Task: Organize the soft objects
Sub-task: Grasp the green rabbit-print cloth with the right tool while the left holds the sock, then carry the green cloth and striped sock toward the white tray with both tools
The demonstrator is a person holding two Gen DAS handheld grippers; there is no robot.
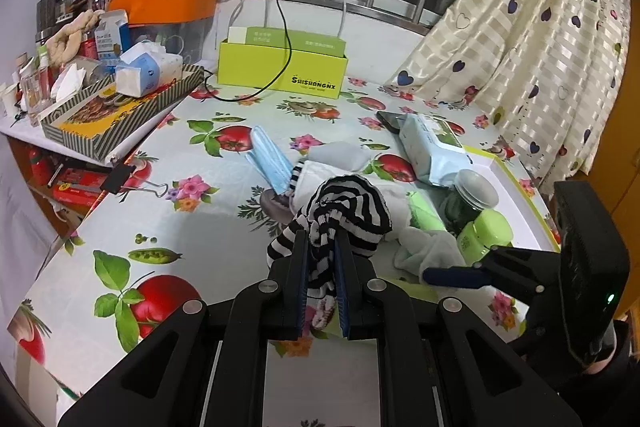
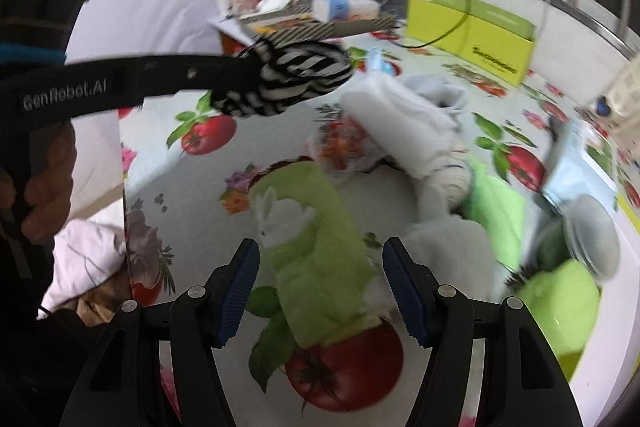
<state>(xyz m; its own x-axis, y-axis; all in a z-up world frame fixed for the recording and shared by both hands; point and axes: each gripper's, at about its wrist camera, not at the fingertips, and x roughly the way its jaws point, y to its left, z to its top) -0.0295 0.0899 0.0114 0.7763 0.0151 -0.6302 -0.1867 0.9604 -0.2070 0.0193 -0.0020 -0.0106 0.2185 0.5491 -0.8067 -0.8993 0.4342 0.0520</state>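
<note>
Left gripper (image 1: 322,267) is clamped tight on the black-and-white striped knit sock (image 1: 344,215), lifting it above the fruit-print tablecloth (image 1: 192,227). Right gripper (image 2: 320,287) hangs with fingers spread wide over the light green rabbit-patterned sock (image 2: 308,239), which lies flat beside the white cloth pile (image 2: 400,123).

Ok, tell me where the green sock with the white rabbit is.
In the right wrist view, the green rabbit-print sock lies on the fruit-print tablecloth between the open right tongs, left of the white cloth.
</note>
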